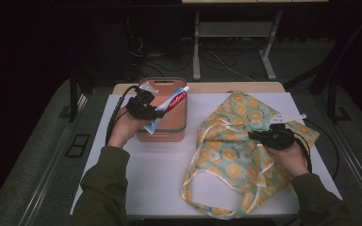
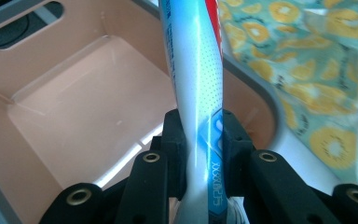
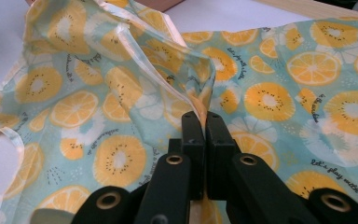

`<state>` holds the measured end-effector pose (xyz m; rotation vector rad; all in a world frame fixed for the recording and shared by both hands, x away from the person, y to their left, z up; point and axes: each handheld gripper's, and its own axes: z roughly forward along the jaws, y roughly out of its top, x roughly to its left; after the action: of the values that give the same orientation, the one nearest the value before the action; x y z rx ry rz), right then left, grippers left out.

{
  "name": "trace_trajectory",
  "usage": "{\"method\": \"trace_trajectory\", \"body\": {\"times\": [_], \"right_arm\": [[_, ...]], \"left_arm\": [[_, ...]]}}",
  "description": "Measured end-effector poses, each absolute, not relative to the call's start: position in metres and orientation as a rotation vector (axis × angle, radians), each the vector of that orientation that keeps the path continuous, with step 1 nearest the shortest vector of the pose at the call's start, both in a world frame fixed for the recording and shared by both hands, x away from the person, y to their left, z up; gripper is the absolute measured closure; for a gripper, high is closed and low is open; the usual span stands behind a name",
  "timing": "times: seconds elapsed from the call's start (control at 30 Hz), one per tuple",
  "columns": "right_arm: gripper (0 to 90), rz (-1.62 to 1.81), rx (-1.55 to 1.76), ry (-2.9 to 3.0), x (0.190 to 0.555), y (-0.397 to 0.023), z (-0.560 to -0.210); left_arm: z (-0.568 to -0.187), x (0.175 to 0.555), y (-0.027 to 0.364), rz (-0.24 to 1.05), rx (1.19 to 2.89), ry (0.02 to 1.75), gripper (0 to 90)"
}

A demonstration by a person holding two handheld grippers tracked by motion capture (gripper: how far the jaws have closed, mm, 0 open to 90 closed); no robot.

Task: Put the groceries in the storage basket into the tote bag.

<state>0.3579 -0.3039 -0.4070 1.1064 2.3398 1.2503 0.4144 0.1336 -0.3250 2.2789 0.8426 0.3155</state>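
Toothpaste tube [image 2: 198, 88] clamped between the jaws of the left hand-held gripper [image 1: 154, 113], held just above the pink bin [image 1: 162, 132]. Right hand-held gripper [image 1: 256, 135] pinched tight on a fold of the fruit-print bag [image 3: 121, 93], which lies on the desk [image 1: 155, 174].

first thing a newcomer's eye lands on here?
Probably the fruit-print bag, bright orange slices on teal, spread over the right half of the white table; the right gripper is shut on a fold of its fabric near the opening. Next, the toothpaste tube, clamped in the left gripper above the pink bin at the table's far left.
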Motion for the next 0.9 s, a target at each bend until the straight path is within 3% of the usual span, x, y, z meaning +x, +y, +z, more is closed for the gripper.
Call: {"method": "trace_trajectory", "body": {"times": [0.43,0.9], "right_arm": [[88.3,1.235,1.106,2.35,0.358,-0.305,-0.409],[88.2,1.233,1.1,2.352,0.358,-0.304,-0.41]], "left_arm": [[-0.332,0.354,0.103,0.271,2.309,0.685,74.8],[-0.367,0.308,0.059,0.188,2.317,0.53,74.8]]}}
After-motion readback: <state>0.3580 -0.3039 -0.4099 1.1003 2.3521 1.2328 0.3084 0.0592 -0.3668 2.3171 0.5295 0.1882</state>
